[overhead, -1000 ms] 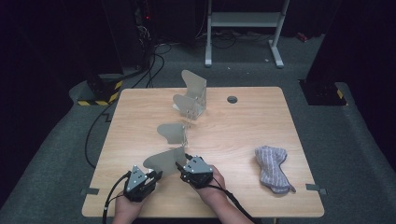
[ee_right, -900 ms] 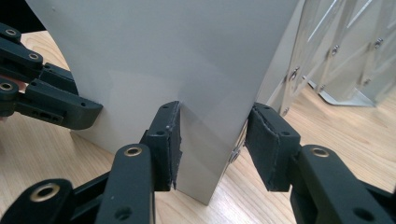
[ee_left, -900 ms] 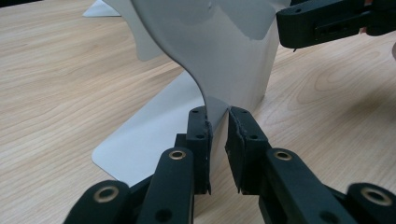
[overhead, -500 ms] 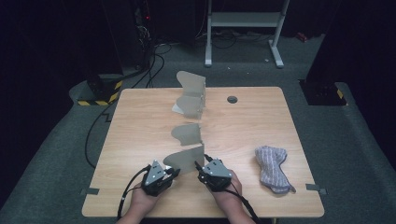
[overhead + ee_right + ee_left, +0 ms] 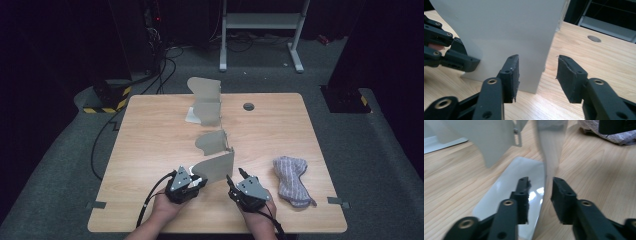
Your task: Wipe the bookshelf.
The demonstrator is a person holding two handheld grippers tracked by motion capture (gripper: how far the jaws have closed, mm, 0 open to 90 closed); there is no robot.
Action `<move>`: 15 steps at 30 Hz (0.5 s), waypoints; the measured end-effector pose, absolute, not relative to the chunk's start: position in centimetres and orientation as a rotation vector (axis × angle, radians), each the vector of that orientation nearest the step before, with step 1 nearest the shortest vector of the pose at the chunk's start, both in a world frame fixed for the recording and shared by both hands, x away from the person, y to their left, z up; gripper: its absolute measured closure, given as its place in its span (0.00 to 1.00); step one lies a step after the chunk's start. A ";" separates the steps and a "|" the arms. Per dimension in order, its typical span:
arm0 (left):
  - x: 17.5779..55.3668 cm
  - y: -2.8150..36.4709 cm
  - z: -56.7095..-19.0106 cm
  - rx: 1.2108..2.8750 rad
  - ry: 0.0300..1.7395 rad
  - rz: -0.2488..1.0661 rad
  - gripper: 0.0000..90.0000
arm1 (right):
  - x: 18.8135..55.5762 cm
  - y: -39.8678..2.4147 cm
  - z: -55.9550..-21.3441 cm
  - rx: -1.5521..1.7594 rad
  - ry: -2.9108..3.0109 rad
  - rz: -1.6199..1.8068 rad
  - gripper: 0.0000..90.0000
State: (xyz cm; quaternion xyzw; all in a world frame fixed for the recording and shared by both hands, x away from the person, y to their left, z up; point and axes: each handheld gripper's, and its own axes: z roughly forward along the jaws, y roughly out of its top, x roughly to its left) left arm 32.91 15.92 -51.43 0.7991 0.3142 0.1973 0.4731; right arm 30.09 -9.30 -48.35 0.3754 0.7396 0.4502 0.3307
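At the table's six o'clock edge, the left gripper (image 5: pixel 199 181) is standing partly open astride the grey panel (image 5: pixel 215 167), its jaws having just been opening. The right gripper (image 5: pixel 233 181), at the panel's four o'clock, is gaping empty. Releasing slowly should be keeping the panel upright.

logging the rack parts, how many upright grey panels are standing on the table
4 upright grey plastic panels: far panel at the back edge, second just before it, third mid-table, nearest between the grippers. More may be hidden behind.
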 end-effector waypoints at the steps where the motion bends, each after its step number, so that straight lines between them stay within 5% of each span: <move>1: 32.8 16.4 -51.5 1.955 0.781 0.487 0.67 | 30.1 -9.0 -48.3 0.972 1.937 1.191 0.54; 15: 31.5 21.9 -51.3 1.878 0.939 0.546 0.60 | 30.3 -4.4 -50.0 0.915 2.112 1.239 0.46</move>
